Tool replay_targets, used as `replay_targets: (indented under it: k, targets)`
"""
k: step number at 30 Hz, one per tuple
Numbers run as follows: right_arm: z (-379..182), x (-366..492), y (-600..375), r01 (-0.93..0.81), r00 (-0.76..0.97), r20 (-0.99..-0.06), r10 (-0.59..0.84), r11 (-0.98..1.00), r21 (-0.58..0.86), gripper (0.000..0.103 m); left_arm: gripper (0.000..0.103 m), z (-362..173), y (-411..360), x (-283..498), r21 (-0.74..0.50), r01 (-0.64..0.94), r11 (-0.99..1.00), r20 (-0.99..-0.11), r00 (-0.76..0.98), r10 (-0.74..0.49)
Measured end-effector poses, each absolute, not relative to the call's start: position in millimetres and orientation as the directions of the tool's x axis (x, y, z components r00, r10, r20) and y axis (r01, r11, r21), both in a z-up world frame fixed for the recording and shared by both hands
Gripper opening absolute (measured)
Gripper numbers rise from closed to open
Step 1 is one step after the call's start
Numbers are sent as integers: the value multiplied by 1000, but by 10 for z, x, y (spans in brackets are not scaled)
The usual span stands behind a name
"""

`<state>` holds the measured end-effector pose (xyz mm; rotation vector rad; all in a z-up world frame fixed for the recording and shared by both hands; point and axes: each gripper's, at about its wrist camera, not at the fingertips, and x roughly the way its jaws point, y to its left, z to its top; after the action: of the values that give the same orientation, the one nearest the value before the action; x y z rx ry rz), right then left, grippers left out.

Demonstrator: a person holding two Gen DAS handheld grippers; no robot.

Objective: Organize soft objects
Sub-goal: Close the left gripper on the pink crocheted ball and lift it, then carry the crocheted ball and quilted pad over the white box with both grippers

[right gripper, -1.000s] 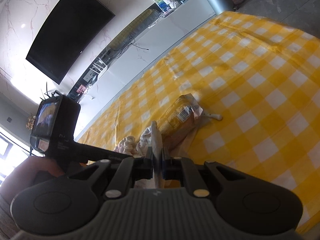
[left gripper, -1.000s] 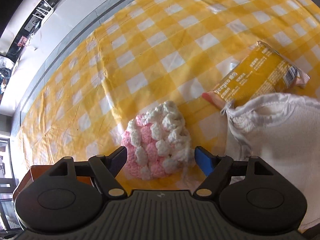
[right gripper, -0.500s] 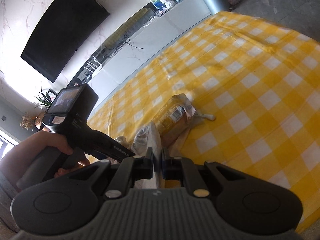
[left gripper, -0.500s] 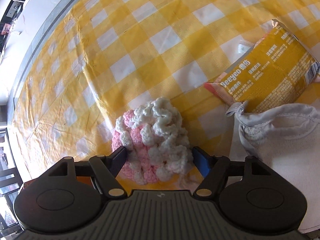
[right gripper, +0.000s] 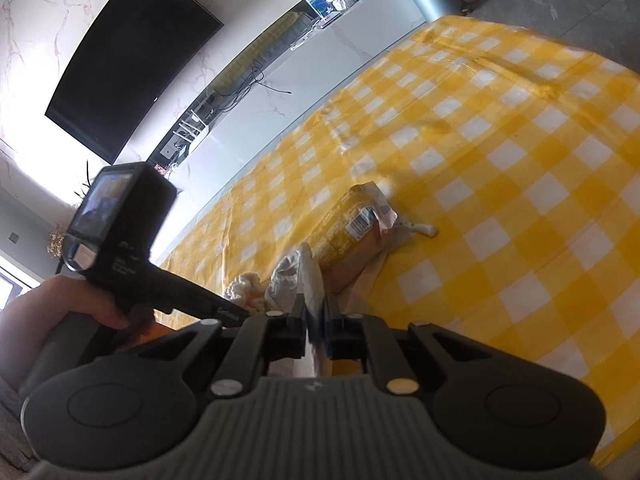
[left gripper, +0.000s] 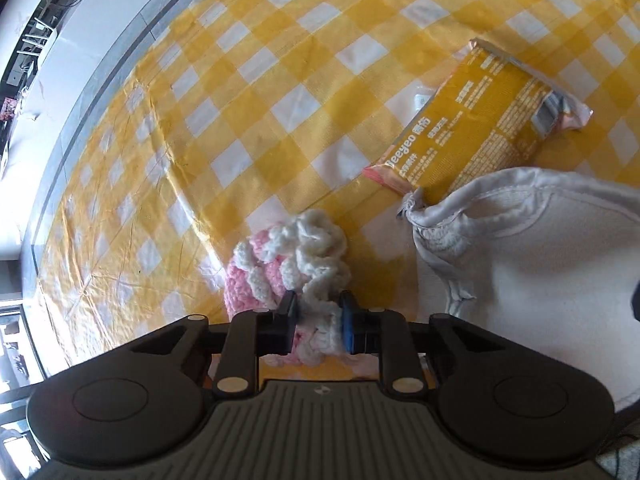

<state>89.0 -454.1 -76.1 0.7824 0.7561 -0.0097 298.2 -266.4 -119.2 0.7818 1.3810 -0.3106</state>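
Crocheted pink-and-white piece [left gripper: 288, 268] is seen in the left wrist view lying on the yellow-checked worktop [left gripper: 248, 112], and the left claw [left gripper: 317, 322] has just been closing on it: the black pad and the blue pad are now pressed into the yarn at its near end, so it is gripped. Just to its right an off-white cloth pouch [left gripper: 532, 264] is held up with its mouth gaping, and a yellow snack packet [left gripper: 480, 120] lies beyond, its near end touching the pouch rim.

Over to the right wrist view: the right claw [right gripper: 316, 328] is clamped tight on a fold of the pouch's cloth [right gripper: 308, 276], which stands up between the pads. The packet [right gripper: 352, 232] is seen behind it, a bit of the yarn piece [right gripper: 244, 284] to the left, and a person's hand [right gripper: 60, 312] on the left tool's handle.

The step in hand is judged to be the pick-up of the yarn piece for bagging. Next, a lift is called for, then a short carry to the right over the pouch mouth, which must be kept open. Loose yarn loops could be snagged on the pads at release.
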Motion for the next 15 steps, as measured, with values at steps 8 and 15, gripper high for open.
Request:
replay_targets:
  k: [8,15]
  targets:
    - [-763,906,-4541,279,739,-618,268,713,643,6,19,-640,-2322,2787,169,481,860,-963,265,41]
    - [-764,895,-4561,287,742,-616,266,704,650,6,14,36,-1880,2253,-46,352,935,-863,458,-215]
